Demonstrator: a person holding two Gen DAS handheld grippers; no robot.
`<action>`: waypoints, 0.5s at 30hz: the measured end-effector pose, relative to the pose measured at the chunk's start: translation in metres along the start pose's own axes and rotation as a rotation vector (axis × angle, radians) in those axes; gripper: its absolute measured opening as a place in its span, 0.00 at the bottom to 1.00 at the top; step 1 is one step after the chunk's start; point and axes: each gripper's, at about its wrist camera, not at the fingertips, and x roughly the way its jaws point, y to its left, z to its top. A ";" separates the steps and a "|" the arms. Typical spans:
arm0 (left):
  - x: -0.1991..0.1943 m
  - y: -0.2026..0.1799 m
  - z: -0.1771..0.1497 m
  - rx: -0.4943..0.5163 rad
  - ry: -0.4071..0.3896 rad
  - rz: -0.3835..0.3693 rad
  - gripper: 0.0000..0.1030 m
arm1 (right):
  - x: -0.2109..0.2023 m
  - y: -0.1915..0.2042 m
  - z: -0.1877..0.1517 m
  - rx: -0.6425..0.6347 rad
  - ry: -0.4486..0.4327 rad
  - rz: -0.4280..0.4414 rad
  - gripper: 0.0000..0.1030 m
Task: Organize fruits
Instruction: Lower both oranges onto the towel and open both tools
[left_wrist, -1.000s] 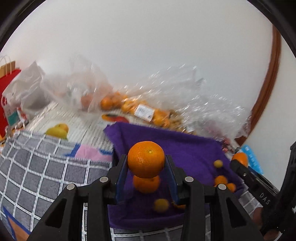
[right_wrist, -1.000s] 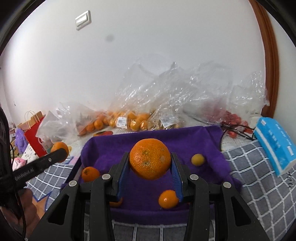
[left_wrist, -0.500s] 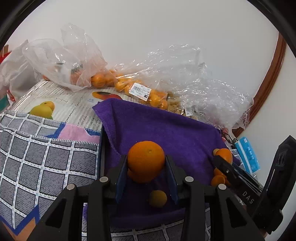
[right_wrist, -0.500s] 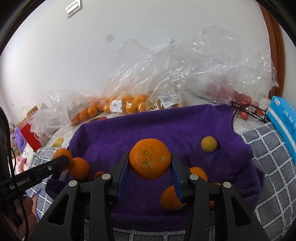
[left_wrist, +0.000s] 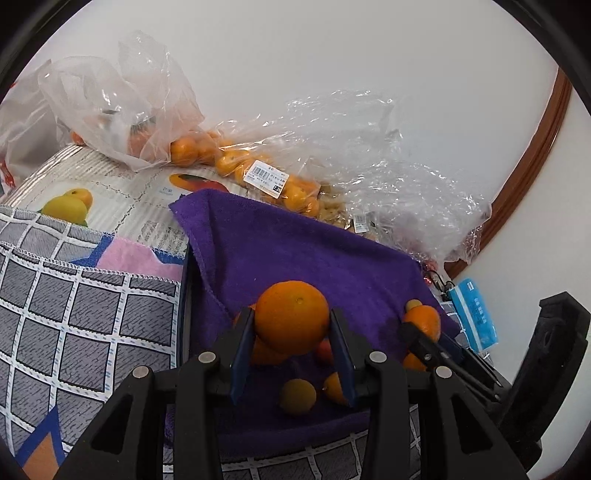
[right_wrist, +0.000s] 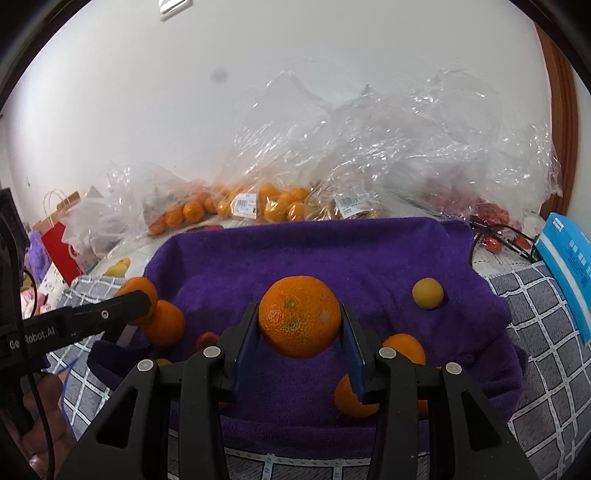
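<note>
Two oranges are pinched, one per gripper: the left gripper (left_wrist: 291, 354) clamps an orange (left_wrist: 291, 316) between its blue pads, and the right gripper (right_wrist: 300, 354) clamps a second orange (right_wrist: 300, 316) likewise; both hang above the purple towel (right_wrist: 332, 258); on that towel the right view shows three loose oranges, at (right_wrist: 164, 323), (right_wrist: 404, 349) and (right_wrist: 351, 400), plus one small yellow fruit (right_wrist: 427, 292); clear plastic bags (right_wrist: 280, 201) of fruit lie behind, against the wall.
</note>
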 end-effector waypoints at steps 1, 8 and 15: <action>0.000 -0.002 0.000 0.011 0.001 0.006 0.37 | 0.002 0.001 -0.001 -0.006 0.011 -0.002 0.41; -0.005 -0.017 0.003 0.088 -0.004 0.064 0.54 | -0.012 0.003 -0.002 -0.032 -0.005 -0.055 0.59; -0.066 -0.041 -0.003 0.127 -0.053 0.096 0.64 | -0.074 0.008 0.007 -0.003 -0.007 -0.136 0.61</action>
